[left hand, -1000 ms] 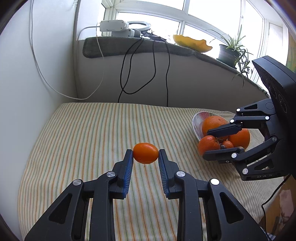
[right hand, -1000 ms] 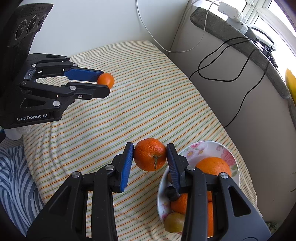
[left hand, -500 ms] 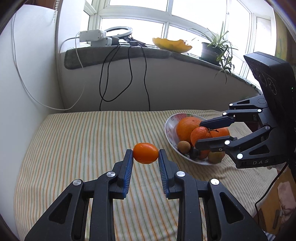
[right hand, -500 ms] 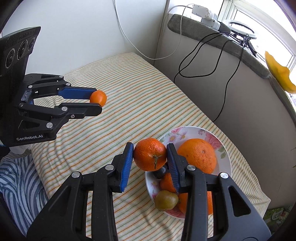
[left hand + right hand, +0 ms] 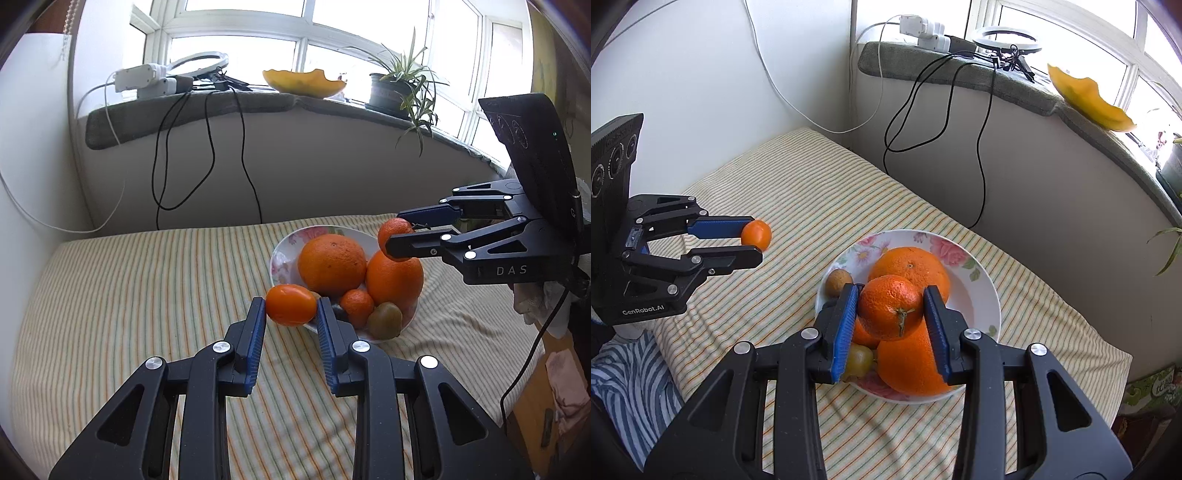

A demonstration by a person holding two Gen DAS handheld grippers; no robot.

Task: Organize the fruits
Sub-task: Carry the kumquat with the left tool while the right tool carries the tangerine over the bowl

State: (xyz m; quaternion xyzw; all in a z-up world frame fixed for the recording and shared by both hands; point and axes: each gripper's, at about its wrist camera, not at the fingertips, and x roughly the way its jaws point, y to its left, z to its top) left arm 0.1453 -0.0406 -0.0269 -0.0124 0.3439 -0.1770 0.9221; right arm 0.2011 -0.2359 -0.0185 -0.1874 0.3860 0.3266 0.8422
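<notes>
Right tongs (image 5: 891,308), clamped on a round dimpled orange mandarin (image 5: 890,308), hang directly over the flowered white china bowl (image 5: 986,291). Left tongs (image 5: 291,314), clamped on a small smooth oval orange fruit (image 5: 291,304), sit at its near rim.

Both views are brightly lit by daylight from the window (image 5: 306,40) at the far side of the room. The panes are blown out to plain white, and no detail is shown beyond them. Soft shadows are cast toward the near side on the striped cloth (image 5: 129,280), under the bowl (image 5: 988,295) and below the black fingers. A small highlight is seen on the big orange (image 5: 331,264). Straight lines are bent by the fisheye lens, and the corners are darkened. Focus is sharp throughout.
</notes>
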